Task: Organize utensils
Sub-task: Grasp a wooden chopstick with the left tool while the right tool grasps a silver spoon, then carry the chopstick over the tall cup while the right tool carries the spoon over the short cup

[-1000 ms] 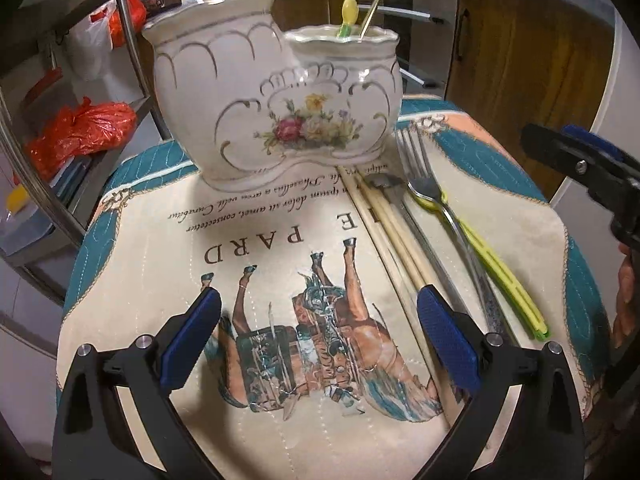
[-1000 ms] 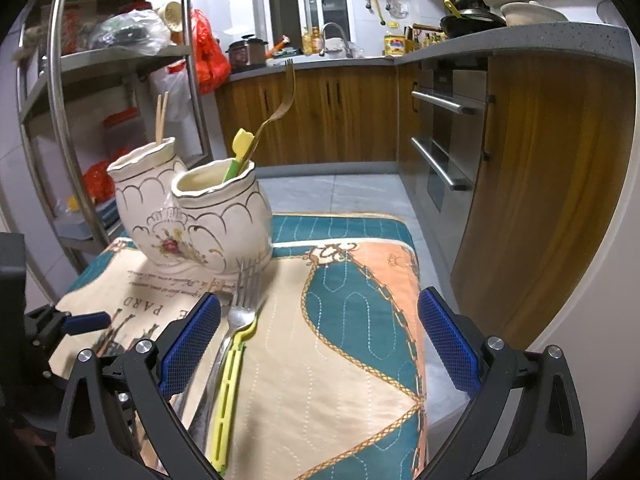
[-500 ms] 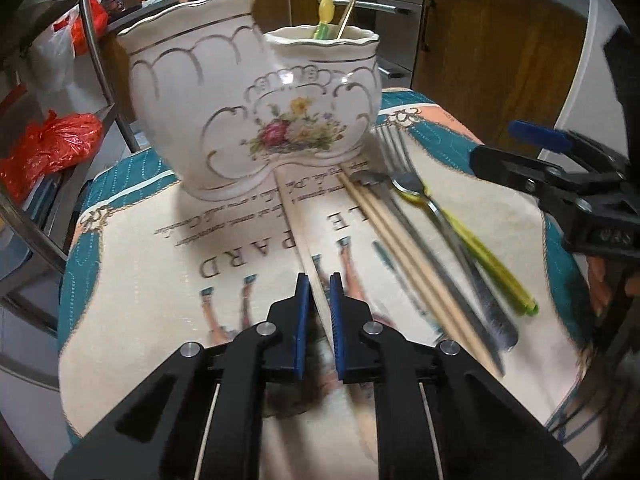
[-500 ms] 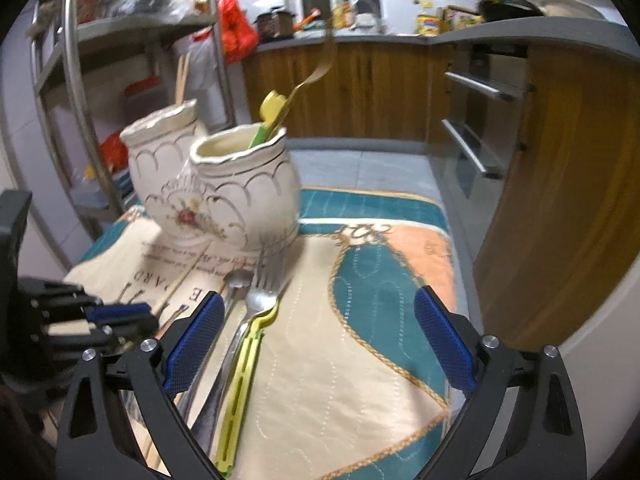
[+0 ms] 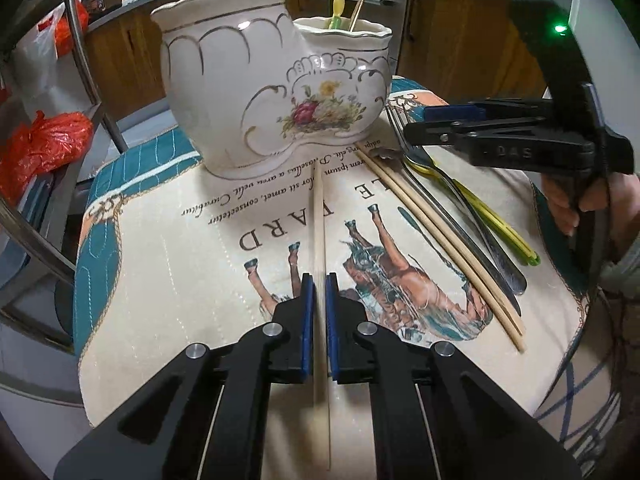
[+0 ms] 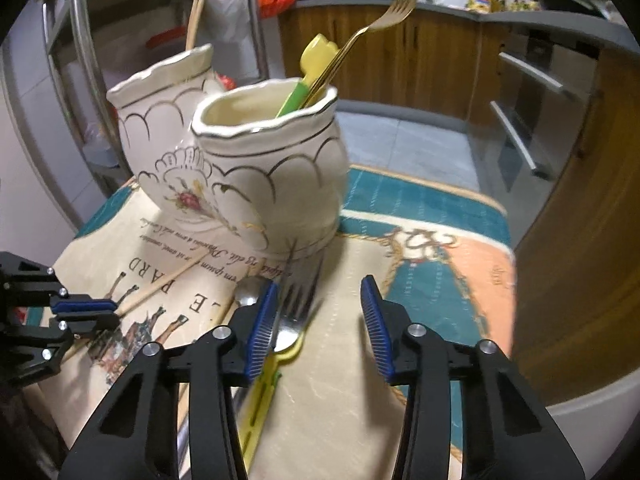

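Note:
A cream double-pot ceramic holder stands at the back of the printed mat. Its small pot holds a gold fork and a yellow-green utensil; chopstick ends stick out of the tall pot. My left gripper is shut on a single wooden chopstick that points toward the holder. To the right lie two more chopsticks, a steel fork, a spoon and a yellow-handled utensil. My right gripper hangs over the fork's head, jaws closing, the fork near the left pad with a gap on the right.
A metal rack with a red bag stands left of the table. Wooden cabinets and an oven front lie behind and to the right. The mat's right edge drops off beside my right gripper. A hand holds the right gripper's handle.
My left gripper went from wide open to shut on one chopstick, which now lies apart from the other two. My right gripper moved in over the fork and its jaws narrowed.

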Action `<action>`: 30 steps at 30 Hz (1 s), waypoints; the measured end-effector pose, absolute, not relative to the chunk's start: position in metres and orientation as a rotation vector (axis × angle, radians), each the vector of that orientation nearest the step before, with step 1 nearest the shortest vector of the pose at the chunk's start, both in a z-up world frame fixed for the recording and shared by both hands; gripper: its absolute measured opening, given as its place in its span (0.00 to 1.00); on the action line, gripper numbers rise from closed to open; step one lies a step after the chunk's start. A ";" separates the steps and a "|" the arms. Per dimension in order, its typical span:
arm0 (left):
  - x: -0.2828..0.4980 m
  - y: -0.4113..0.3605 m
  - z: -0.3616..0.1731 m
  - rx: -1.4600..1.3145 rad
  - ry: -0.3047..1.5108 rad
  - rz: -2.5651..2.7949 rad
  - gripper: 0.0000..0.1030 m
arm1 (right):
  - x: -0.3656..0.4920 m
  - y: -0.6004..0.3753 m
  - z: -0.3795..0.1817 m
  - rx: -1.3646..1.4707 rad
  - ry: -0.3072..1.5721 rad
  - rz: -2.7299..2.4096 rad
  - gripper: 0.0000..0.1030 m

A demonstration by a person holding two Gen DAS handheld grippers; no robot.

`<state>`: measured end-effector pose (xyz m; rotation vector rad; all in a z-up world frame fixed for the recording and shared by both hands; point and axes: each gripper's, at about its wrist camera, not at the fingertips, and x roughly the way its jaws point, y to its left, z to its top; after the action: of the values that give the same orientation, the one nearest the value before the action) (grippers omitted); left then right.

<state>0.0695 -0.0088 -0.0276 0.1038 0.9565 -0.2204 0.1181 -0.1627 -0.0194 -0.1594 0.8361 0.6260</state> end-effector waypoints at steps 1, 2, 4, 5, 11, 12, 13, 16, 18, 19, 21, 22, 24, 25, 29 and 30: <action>0.068 -0.009 -0.028 0.108 0.950 -0.221 0.06 | 0.120 -0.161 -0.021 -0.154 0.845 0.636 0.37; 0.068 -0.010 -0.029 0.106 0.945 -0.221 0.06 | 0.122 -0.159 -0.023 -0.151 0.854 0.640 0.36; 0.068 -0.009 -0.030 0.094 0.941 -0.221 0.06 | 0.124 -0.157 -0.024 -0.138 0.866 0.655 0.30; 0.068 -0.009 -0.030 0.093 0.936 -0.221 0.06 | 0.125 -0.155 -0.025 -0.128 0.875 0.670 0.28; 0.068 -0.009 -0.031 0.090 0.917 -0.233 0.06 | 0.123 -0.156 -0.019 -0.124 0.859 0.681 0.05; 0.068 -0.008 -0.031 0.088 0.915 -0.237 0.06 | 0.122 -0.157 -0.017 -0.126 0.853 0.678 0.03; 0.068 -0.009 -0.031 0.090 0.914 -0.238 0.06 | 0.120 -0.158 -0.014 -0.129 0.845 0.673 0.03; 0.067 -0.008 -0.031 0.090 0.910 -0.242 0.06 | 0.112 -0.163 -0.006 -0.124 0.820 0.672 0.03; 0.066 -0.006 -0.030 0.091 0.904 -0.245 0.06 | 0.104 -0.166 0.001 -0.124 0.796 0.667 0.03; 0.065 -0.006 -0.029 0.090 0.900 -0.248 0.06 | 0.101 -0.168 0.004 -0.125 0.784 0.664 0.03; 0.062 -0.004 -0.026 0.091 0.884 -0.253 0.06 | 0.092 -0.173 0.013 -0.121 0.753 0.658 0.03; 0.060 -0.004 -0.025 0.089 0.875 -0.256 0.06 | 0.088 -0.175 0.017 -0.121 0.736 0.652 0.03; 0.056 -0.004 -0.020 0.087 0.849 -0.265 0.06 | 0.076 -0.180 0.027 -0.126 0.692 0.639 0.03; 0.052 -0.003 -0.017 0.087 0.826 -0.274 0.06 | 0.069 -0.183 0.033 -0.130 0.666 0.634 0.03; 0.037 -0.001 -0.005 0.092 0.721 -0.300 0.06 | 0.045 -0.194 0.053 -0.132 0.577 0.602 0.03; 0.035 0.001 -0.003 0.092 0.698 -0.304 0.06 | 0.043 -0.197 0.057 -0.133 0.558 0.593 0.03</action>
<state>0.0348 0.0012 -0.0027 0.0916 0.6977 -0.3044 0.0426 -0.1969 0.0566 -0.1333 0.5576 0.5931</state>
